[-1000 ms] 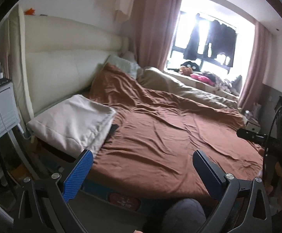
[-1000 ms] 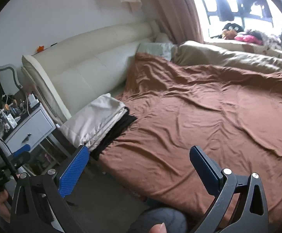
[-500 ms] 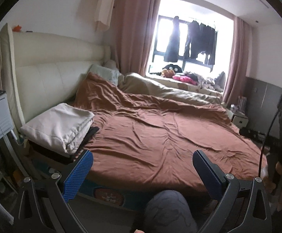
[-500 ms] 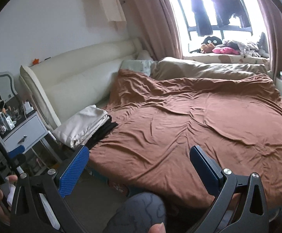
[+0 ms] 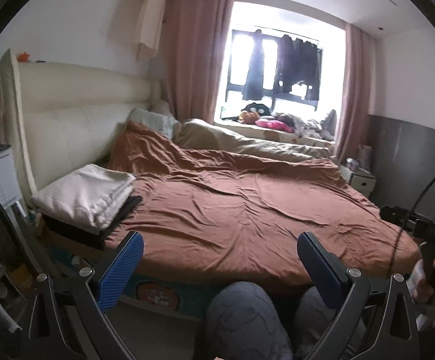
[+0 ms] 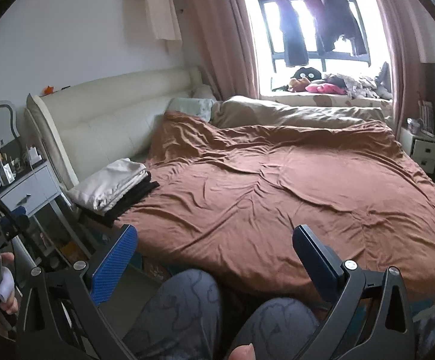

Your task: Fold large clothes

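Both grippers held low at the foot side of the bed [image 5: 397, 249], pointed across it toward the window [image 5: 277, 69]. Left gripper [image 5: 220, 267] with fingers [image 5: 121, 267] spread wide apart, nothing between them. Right gripper [image 6: 214, 261] likewise, fingers [image 6: 114, 265] splayed wide and empty.

Spread over the mattress: a rumpled rust-brown cover [image 5: 241, 204], flat in the middle, bunched up toward the cream padded headboard [image 5: 67, 114]. Beyond it, along the window side, a beige duvet [image 5: 247, 144] in a long heap, with a pale pillow [image 5: 151, 120] tucked against the headboard.

At the near left corner of the bed, just beside the headboard: a stack of folded clothes, cream folded garment [image 5: 85, 195] on top, black folded garment [image 5: 121, 213] beneath, edges roughly aligned. Same stack visible from the right wrist camera, cream piece [image 6: 112, 183] resting on the black one [image 6: 136, 198].

White nightstand [image 6: 28, 186] left of the bed. Dark garments [image 5: 280, 66] hanging in the window, soft toys and a pink item on the sill. Grey patterned knees [image 6: 184, 315] at the bottom of both views, well short of the stack.
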Demonstrator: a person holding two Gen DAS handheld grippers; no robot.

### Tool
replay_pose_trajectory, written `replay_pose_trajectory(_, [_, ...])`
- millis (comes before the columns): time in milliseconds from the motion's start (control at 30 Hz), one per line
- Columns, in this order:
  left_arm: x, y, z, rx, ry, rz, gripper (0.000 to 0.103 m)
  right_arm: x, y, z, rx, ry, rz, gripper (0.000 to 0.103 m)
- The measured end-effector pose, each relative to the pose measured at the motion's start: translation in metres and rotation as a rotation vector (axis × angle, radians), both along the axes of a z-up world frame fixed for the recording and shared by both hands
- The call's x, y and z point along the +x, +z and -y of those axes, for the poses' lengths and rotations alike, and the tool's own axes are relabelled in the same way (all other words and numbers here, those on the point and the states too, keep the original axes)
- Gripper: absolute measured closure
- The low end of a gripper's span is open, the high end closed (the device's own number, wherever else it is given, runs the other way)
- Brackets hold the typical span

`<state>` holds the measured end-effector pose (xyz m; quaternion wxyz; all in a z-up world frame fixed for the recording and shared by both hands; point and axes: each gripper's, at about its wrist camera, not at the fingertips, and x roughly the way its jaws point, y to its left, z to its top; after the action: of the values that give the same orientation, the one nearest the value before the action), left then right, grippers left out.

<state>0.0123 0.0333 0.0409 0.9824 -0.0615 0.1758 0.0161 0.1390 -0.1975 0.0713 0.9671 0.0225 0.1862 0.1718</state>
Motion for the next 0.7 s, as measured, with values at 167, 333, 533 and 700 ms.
replay_pose_trajectory(167, [-0.003,-0.011,0.015,0.01,0.0,0.025,0.0,-0.006,-0.014,0.004,-0.014,-0.087,0.014,0.0])
replay_pose_trajectory(333, [-0.004,-0.021,0.021,0.026,0.001,0.077,0.0,-0.009,-0.023,-0.004,-0.009,-0.121,0.054,0.0])
replay_pose_trajectory(533, [0.0,-0.029,0.018,0.023,0.014,0.076,0.0,-0.003,-0.04,-0.021,-0.017,-0.113,0.047,0.0])
replay_pose_trajectory(700, [-0.003,-0.033,0.014,0.019,0.019,0.076,0.0,-0.003,-0.047,-0.022,-0.001,-0.104,0.041,0.0])
